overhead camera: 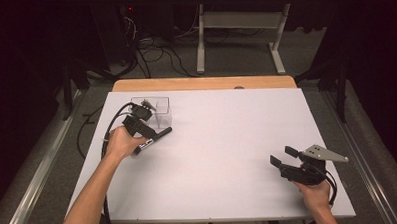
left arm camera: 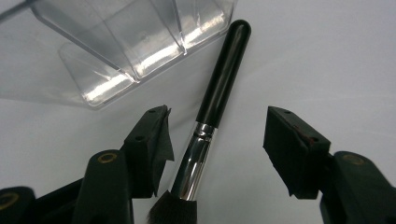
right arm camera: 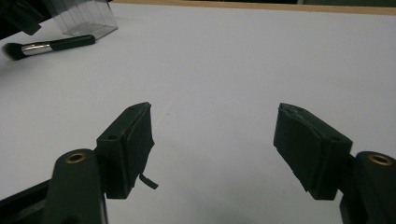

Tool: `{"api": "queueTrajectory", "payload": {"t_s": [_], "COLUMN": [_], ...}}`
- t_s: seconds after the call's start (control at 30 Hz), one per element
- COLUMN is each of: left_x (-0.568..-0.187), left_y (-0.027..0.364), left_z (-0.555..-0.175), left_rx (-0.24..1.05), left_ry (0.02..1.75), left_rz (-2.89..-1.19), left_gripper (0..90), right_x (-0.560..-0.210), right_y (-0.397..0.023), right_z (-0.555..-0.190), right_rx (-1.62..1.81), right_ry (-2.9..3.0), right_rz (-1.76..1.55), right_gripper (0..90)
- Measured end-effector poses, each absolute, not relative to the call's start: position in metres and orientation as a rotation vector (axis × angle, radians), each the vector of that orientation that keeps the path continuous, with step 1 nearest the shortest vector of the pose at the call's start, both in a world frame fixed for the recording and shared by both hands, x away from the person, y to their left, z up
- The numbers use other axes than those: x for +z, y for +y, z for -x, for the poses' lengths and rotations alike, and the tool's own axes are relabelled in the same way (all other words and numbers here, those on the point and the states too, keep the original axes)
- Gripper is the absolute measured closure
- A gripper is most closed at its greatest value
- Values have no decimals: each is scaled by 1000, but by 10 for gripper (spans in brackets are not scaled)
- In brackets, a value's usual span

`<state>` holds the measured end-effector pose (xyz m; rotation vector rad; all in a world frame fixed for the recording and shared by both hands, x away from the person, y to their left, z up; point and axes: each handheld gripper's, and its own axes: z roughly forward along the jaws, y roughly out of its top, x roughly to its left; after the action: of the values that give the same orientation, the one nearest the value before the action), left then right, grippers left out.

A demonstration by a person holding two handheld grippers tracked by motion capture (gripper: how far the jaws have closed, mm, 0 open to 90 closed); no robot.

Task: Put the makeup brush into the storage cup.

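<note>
The left gripper (left arm camera: 215,140) is spread astride the makeup brush (left arm camera: 210,116) lying beside the clear organiser (left arm camera: 135,42), apparently about to pinch its ferrule, while the right gripper (right arm camera: 215,149) waits spread over bare counter (right arm camera: 243,60).

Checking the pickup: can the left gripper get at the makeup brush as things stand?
Probably yes: the left gripper is open with the makeup brush lying between its jaws; the clear container sits beside, not blocking.

We hold our left gripper (overhead camera: 146,125) far left, jaws spread; our right gripper (overhead camera: 284,156) near right, jaws spread.
</note>
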<state>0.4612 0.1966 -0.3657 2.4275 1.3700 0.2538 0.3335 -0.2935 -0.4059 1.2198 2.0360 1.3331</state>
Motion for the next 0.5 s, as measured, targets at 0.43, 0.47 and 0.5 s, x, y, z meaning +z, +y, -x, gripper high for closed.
{"api": "queueTrajectory", "payload": {"t_s": [0.43,0.47,0.5], "left_x": [-382,-383,-384], "left_y": [200,200,200], "left_z": [-467,-467,-467], "left_rx": [207,204,200], "left_ry": [1436,1440,1444], "left_rz": [-2480,-2476,-2478], "left_gripper": [433,434,437], "right_x": [-406,-406,-406], "right_y": [-294,-294,-294], "right_z": [-334,-334,-334], "right_rx": [1336,1335,1335], "right_ry": [2036,2037,2039], "right_rz": [-1216,-1216,-1212], "right_gripper": [300,300,300]}}
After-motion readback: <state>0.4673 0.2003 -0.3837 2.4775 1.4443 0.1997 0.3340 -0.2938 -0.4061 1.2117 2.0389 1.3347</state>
